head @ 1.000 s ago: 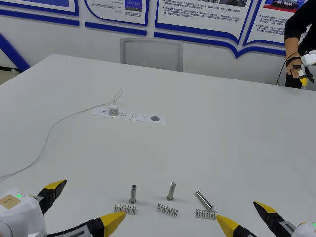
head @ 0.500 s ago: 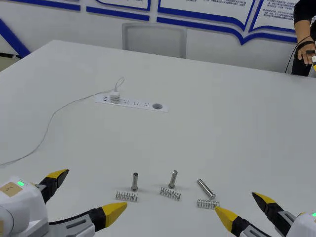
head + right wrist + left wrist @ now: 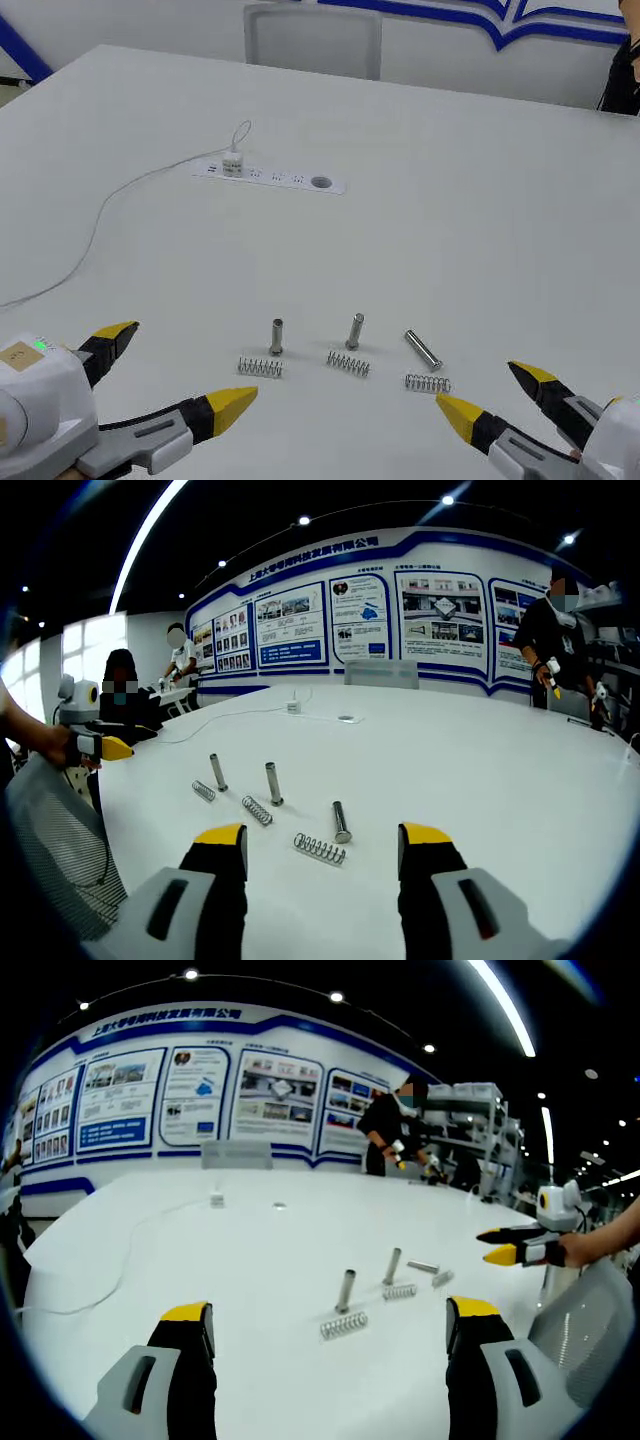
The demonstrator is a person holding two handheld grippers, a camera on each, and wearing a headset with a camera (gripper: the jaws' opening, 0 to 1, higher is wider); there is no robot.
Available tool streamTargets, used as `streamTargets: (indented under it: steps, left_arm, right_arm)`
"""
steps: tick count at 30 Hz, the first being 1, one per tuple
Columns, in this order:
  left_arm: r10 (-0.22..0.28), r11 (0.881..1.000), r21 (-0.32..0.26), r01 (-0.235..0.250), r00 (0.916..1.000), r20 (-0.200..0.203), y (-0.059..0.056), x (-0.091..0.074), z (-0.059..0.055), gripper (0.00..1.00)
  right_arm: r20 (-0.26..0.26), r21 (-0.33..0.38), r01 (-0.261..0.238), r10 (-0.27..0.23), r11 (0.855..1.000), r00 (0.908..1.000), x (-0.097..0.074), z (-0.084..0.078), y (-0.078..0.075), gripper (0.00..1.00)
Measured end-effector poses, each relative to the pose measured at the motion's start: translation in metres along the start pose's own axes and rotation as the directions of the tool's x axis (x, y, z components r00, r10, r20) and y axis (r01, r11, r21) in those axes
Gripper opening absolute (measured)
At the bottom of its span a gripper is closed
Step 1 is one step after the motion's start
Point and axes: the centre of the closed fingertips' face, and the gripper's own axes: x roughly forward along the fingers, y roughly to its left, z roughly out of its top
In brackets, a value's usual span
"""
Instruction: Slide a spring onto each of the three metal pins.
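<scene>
Bright, even overhead lighting. Ceiling strip (image 3: 503, 1008) glares at 1 o'clock in left gripper view. Fisheye edges bowed; shadows faint.

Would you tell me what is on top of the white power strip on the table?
A white plug stands at the left end of the power strip, its cable trailing left across the table. A dark round spot sits near the right end. Its prongs are hidden.

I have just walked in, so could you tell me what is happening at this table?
A person holds the left gripper and the right gripper, both open and empty, at a white table. The left pin and middle pin stand upright, the right pin lies flat, and a spring lies by each. No spring is on a pin yet.
</scene>
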Motion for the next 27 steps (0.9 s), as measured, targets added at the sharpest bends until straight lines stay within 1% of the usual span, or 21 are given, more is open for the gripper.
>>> streamTargets:
  steps: [1, 2, 3, 5, 9, 13, 15, 17, 19, 23, 27]
  left_arm:
    - [-0.002, 1.000, 0.004, 0.002, 1.0000, -0.003, -0.001, 0.000, -0.001, 0.98]
    - [-0.003, 1.000, 0.010, 0.004, 1.0000, -0.008, -0.002, 0.000, -0.001, 0.98]
    - [-0.006, 1.000, 0.013, 0.006, 0.9999, -0.011, -0.002, 0.001, -0.002, 0.98]
    - [-0.010, 1.000, 0.020, 0.011, 0.9998, -0.017, -0.003, 0.001, -0.003, 0.98]
    - [-0.011, 1.000, 0.019, 0.012, 0.9996, -0.025, -0.004, 0.001, -0.004, 0.97]
    - [-0.003, 1.000, 0.014, 0.004, 0.9993, -0.036, -0.001, 0.001, -0.007, 0.96]
    - [0.000, 1.000, 0.013, 0.001, 0.9991, -0.042, 0.000, 0.001, -0.009, 0.96]
    - [0.003, 1.000, 0.022, -0.002, 0.9984, -0.057, 0.000, 0.001, -0.011, 0.95]
    - [0.001, 1.000, 0.026, 0.000, 0.9978, -0.066, 0.000, 0.001, -0.013, 0.94]
    - [-0.003, 1.000, 0.028, 0.005, 0.9973, -0.073, -0.001, 0.001, -0.015, 0.93]
    - [-0.002, 1.000, 0.024, 0.004, 0.9970, -0.078, 0.000, 0.001, -0.016, 0.93]
  right_arm:
    - [-0.002, 0.001, 0.001, -0.001, 1.000, 1.0000, 0.000, 0.000, 0.000, 0.61]
    - [-0.010, -0.016, 0.010, -0.011, 1.000, 0.9999, -0.001, -0.001, -0.001, 0.60]
    - [-0.008, -0.030, 0.018, -0.018, 0.999, 0.9998, -0.001, 0.001, -0.002, 0.59]
    - [0.007, -0.019, 0.020, -0.019, 1.000, 0.9998, -0.002, 0.004, -0.002, 0.58]
    - [-0.006, -0.029, 0.023, -0.023, 0.999, 0.9997, -0.001, 0.002, -0.003, 0.58]
    - [0.003, -0.016, 0.029, -0.029, 0.999, 0.9996, -0.001, 0.004, -0.006, 0.56]
    - [-0.002, 0.001, 0.020, -0.020, 1.000, 0.9998, 0.000, 0.003, -0.006, 0.56]
    - [-0.020, -0.012, 0.017, -0.017, 1.000, 0.9997, 0.003, 0.001, -0.007, 0.55]
    - [-0.030, -0.028, -0.001, 0.000, 1.000, 0.9996, 0.006, 0.003, -0.007, 0.53]
    - [-0.048, -0.058, -0.019, 0.017, 0.998, 0.9987, 0.010, 0.004, -0.008, 0.51]
    - [-0.067, -0.063, -0.036, 0.032, 0.997, 0.9972, 0.016, 0.003, -0.011, 0.49]
